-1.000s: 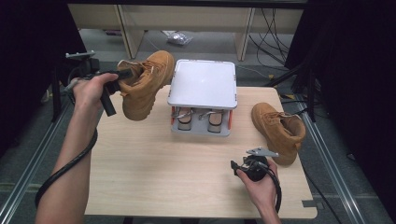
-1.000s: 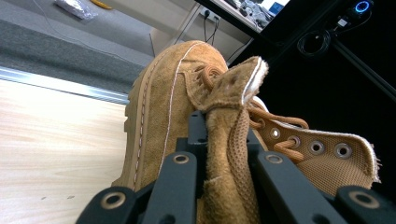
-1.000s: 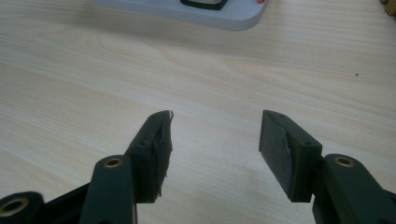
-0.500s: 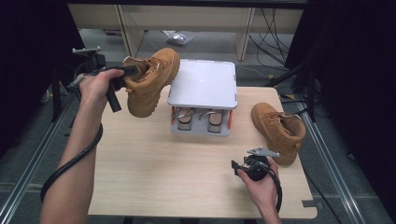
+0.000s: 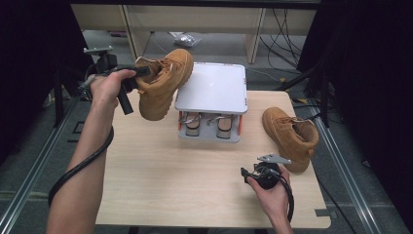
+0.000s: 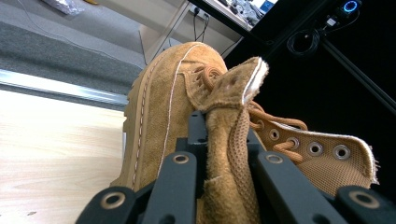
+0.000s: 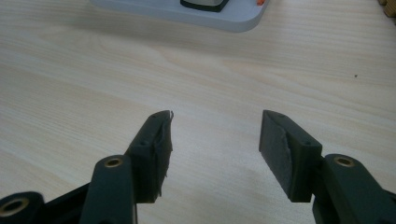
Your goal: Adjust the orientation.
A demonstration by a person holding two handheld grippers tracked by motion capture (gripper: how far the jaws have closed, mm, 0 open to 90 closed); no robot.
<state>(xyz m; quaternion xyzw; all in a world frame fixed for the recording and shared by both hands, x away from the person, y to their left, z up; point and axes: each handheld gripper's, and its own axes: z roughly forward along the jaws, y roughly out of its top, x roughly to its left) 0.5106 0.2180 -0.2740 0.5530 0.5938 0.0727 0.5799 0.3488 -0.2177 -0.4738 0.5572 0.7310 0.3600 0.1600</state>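
Pale wooden bench (image 5: 160,185), dark surrounds, shelving and cables beyond the far edge. Left gripper (image 6: 224,140) pinching the tongue of the held boot (image 5: 163,83), lifted over the far-left corner beside the white rack (image 5: 212,87). Best kept level, toe forward, lowered slowly toward the rack top without loosening the pinch on soft suede. Right gripper (image 7: 215,144) low at near right, jaws spread, nothing between. Counted: two boots, the second boot (image 5: 290,136) lying right; one rack; two grippers.
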